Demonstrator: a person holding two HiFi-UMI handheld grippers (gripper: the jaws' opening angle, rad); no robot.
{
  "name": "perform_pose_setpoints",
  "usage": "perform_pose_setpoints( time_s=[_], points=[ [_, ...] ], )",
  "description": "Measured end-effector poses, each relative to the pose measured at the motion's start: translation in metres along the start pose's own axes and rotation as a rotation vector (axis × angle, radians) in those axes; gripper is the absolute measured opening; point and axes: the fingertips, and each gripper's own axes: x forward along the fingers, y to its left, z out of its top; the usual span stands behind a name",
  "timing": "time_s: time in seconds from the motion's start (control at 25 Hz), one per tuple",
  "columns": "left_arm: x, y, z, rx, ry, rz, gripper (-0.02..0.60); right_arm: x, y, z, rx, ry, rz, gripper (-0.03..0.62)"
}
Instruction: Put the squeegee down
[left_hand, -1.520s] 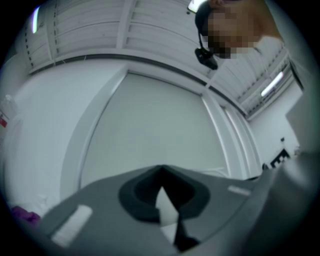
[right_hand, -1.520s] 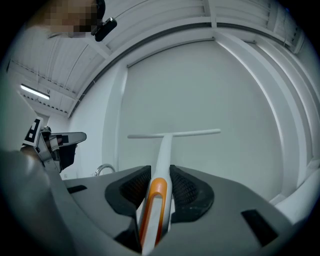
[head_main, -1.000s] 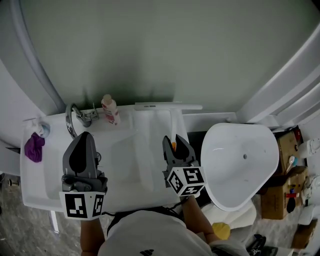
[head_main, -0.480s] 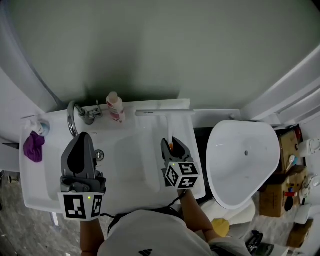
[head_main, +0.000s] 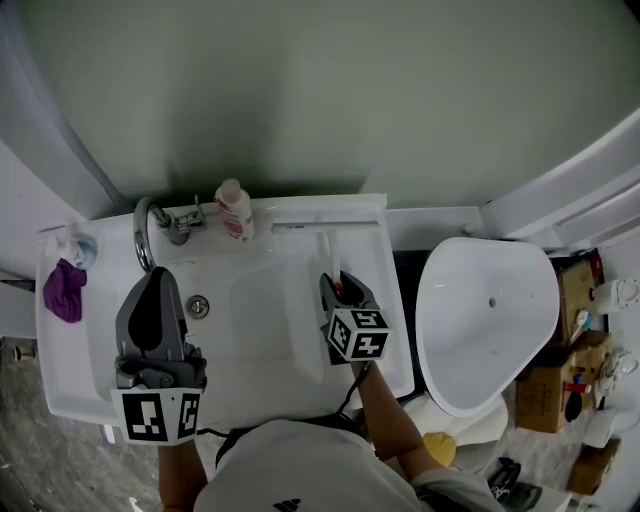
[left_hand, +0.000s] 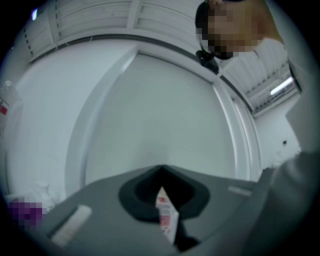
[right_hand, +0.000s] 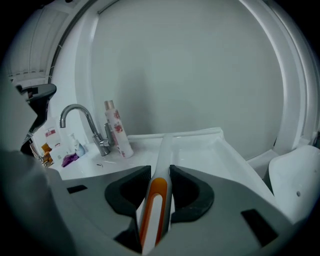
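White basin surface (head_main: 90, 360) under a grey-green wall, tap (head_main: 150, 228) and bottle (head_main: 236, 210) at back left.

Got squeegee (head_main: 326, 232) clamped in right tongs (head_main: 342, 282), pads pinching both sides of the orange-striped handle. Gripped low on the handle, probably to keep the blade well out front and reach the back ledge without leaning in.

Blade end lying crosswise along the back ledge, just right of the bottle, handle running back over the bowl towards the person. Can't tell if the blade is touching the ledge or just above it.

Left tongs (head_main: 160, 275) closed tip to tip, holding nothing. Parked over the left of the bowl, well apart from the squeegee, likely just kept out of the way. Bottle only visible through the hollow between their jaws, not gripped.

Set-down looks nearly there. Would want blade and handle both resting before letting go. Sloped bowl edge under the handle, so some risk of a slide into the bowl.
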Motion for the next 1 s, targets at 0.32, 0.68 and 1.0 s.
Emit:
perform_pose_setpoints(
  time_s=[0.32,0.68,1.0],
  points=[
    [-0.005,0.013,-0.004,0.007,0.018,0.037,0.008,0.027,-0.009,-0.02,0.018,0.091,-0.01,0.117],
    [-0.008,0.021,-0.008,0.011,0.032,0.063,0.008,0.044,-0.017,-0.03,0.028,0.158,-0.021,0.117],
    [-0.009,0.023,-0.011,0.011,0.044,0.079,0.009,0.051,-0.021,-0.034,0.019,0.193,-0.033,0.118]
  ],
)
